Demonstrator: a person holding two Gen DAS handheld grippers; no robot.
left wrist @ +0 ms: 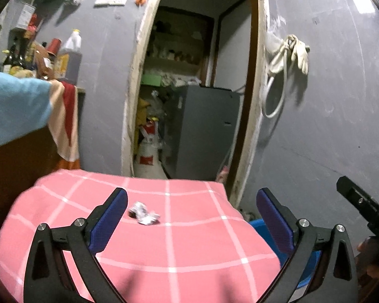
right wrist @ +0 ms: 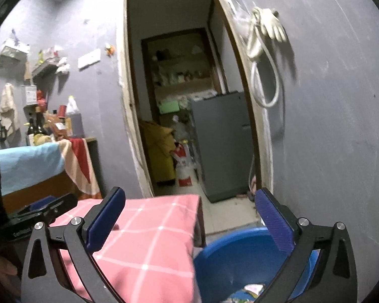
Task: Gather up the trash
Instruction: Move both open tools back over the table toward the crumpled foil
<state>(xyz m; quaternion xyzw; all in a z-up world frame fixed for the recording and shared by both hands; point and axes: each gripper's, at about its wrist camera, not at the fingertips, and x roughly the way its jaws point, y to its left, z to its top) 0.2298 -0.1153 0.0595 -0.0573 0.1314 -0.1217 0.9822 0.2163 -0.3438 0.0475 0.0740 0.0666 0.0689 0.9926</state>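
Left wrist: our left claw (left wrist: 192, 202) is released, nothing between its jaws. One crumpled wrapper (left wrist: 144, 213) lies on the pink-checked surface (left wrist: 189, 252) just ahead, nearer the left finger; the surface's far edge is beyond it.

Right wrist: our right claw (right wrist: 190, 202) is released and empty, above the surface's right edge. One blue bin (right wrist: 230, 252) sits below, holding scraps.
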